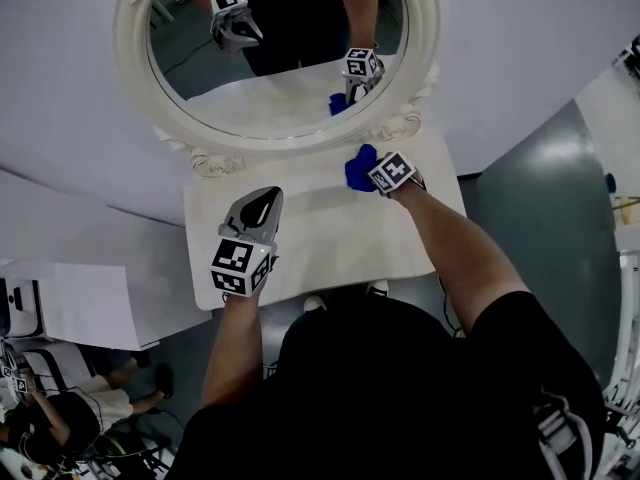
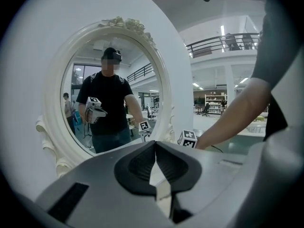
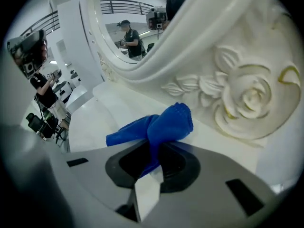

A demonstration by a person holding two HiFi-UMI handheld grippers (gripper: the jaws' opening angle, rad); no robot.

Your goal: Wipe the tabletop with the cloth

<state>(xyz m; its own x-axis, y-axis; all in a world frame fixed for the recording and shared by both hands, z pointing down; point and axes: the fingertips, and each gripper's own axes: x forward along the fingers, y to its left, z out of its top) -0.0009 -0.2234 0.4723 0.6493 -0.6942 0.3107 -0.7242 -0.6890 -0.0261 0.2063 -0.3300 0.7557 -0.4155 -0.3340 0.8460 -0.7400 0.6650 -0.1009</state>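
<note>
The blue cloth (image 1: 359, 167) is bunched on the white tabletop (image 1: 320, 238) at its back right, right against the foot of the mirror frame. My right gripper (image 1: 378, 176) is shut on it. In the right gripper view the cloth (image 3: 164, 125) bulges out ahead of the jaws of the right gripper (image 3: 154, 148), over the tabletop (image 3: 95, 122). Over the table's front left, my left gripper (image 1: 266, 198) hangs shut with nothing in it. The left gripper (image 2: 155, 146) points at the mirror.
An oval mirror in an ornate white frame (image 1: 200, 148) stands along the table's back edge, its carved rose (image 3: 251, 96) just beyond the cloth. The table is small, with its front edge (image 1: 300, 298) at the person's body. Seated people and chairs (image 1: 60, 408) are lower left.
</note>
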